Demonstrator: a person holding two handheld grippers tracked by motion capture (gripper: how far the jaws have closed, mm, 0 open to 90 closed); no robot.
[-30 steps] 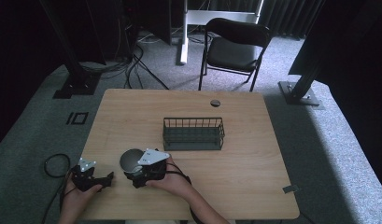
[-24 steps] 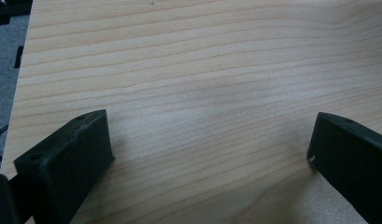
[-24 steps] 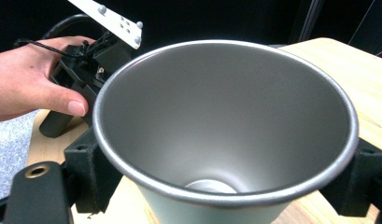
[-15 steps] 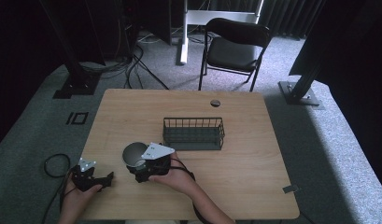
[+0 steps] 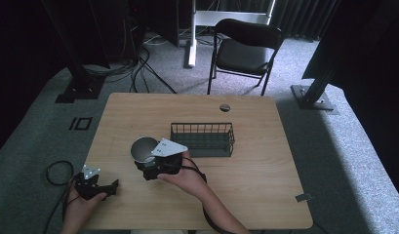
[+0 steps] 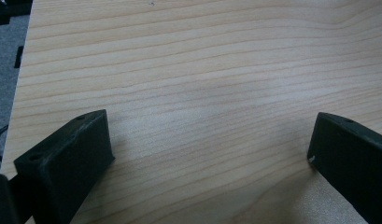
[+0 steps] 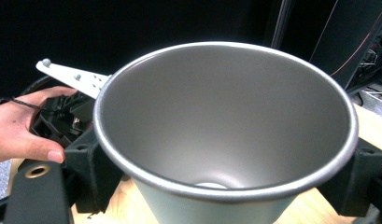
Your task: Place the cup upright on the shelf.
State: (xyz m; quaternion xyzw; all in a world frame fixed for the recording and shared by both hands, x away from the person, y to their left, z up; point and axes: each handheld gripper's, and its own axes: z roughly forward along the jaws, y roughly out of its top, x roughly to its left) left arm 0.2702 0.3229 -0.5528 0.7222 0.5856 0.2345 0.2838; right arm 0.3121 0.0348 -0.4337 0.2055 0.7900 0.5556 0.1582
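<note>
Gripping the cup (image 7: 224, 135) across its wall, the right claw (image 5: 147, 163) has one jaw on each side of it just below the rim, and the cup sits tilted at the bench's (image 5: 265, 165) left-centre, just beside the near-left corner of the wire basket (image 5: 203, 139). From the right claw view the cup's mouth faces the camera and it looks empty, a pale spot of light lying at its bottom. The left claw (image 5: 102, 187) rests low at the bench's near-left edge with its jaws spread wide over bare wood, well apart from the cup and holding nothing. The step in hand looks like carrying the cup to the basket, so the sound way is to keep the pinch firm and even, since a smooth tapered metal wall will tend to slide out of flat pads if the squeeze slackens. Lifting first so the base clears the basket's top wire, then moving across, should avoid catching the rim of the basket and dragging it, as the basket looks light and would shift easily. Bringing the cup upright before lowering it would let it settle on its base rather than roll onto its side. The left claw could steady the basket's near wall if it starts to slide.
</note>
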